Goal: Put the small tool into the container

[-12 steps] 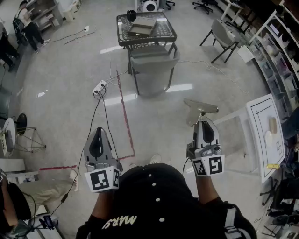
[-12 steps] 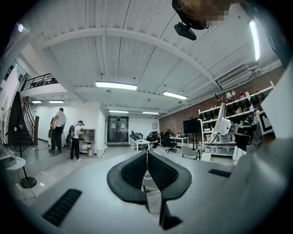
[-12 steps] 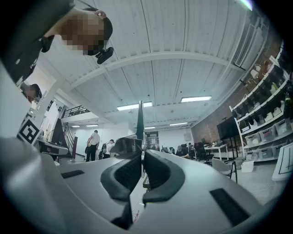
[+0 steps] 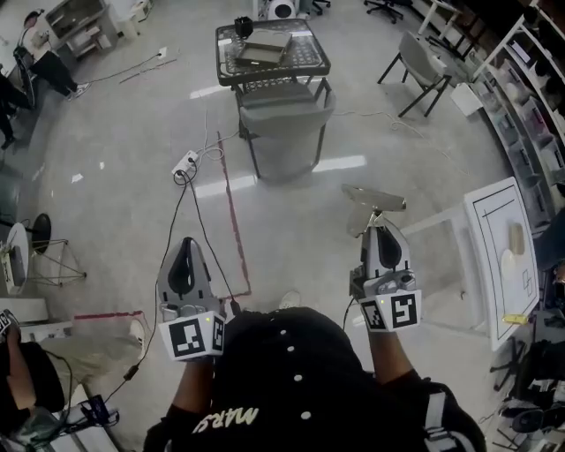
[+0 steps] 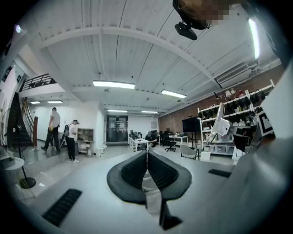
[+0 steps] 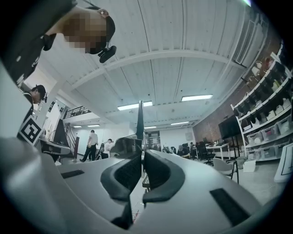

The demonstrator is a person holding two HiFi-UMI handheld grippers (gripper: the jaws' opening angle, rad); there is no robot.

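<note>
Right gripper (image 4: 380, 229) is clamped on a wide-bladed scraper (image 4: 374, 202); left gripper (image 4: 186, 249) has its jaws pressed together, empty.

Glossy grey floor (image 4: 106, 221), mesh table (image 4: 316, 62), folding chair (image 4: 417, 64), shelving (image 4: 530, 75)

Two grippers show in the head view: the left gripper (image 4: 185, 245) at lower left and the right gripper (image 4: 380, 228) at lower right. There is one small tool (image 4: 374, 201), just above the right gripper. At the top centre there is one mesh tabletop (image 4: 309, 58), with one flat tray (image 4: 265, 48) and one dark cup (image 4: 244, 26) on it, and one grey bin (image 4: 287, 128) below. One power strip (image 4: 185, 165) lies on the floor. One folding chair (image 4: 422, 66) stands at upper right. At the left of the left gripper view there are two people: a left person (image 5: 53, 129) and a right person (image 5: 71, 140).
</note>
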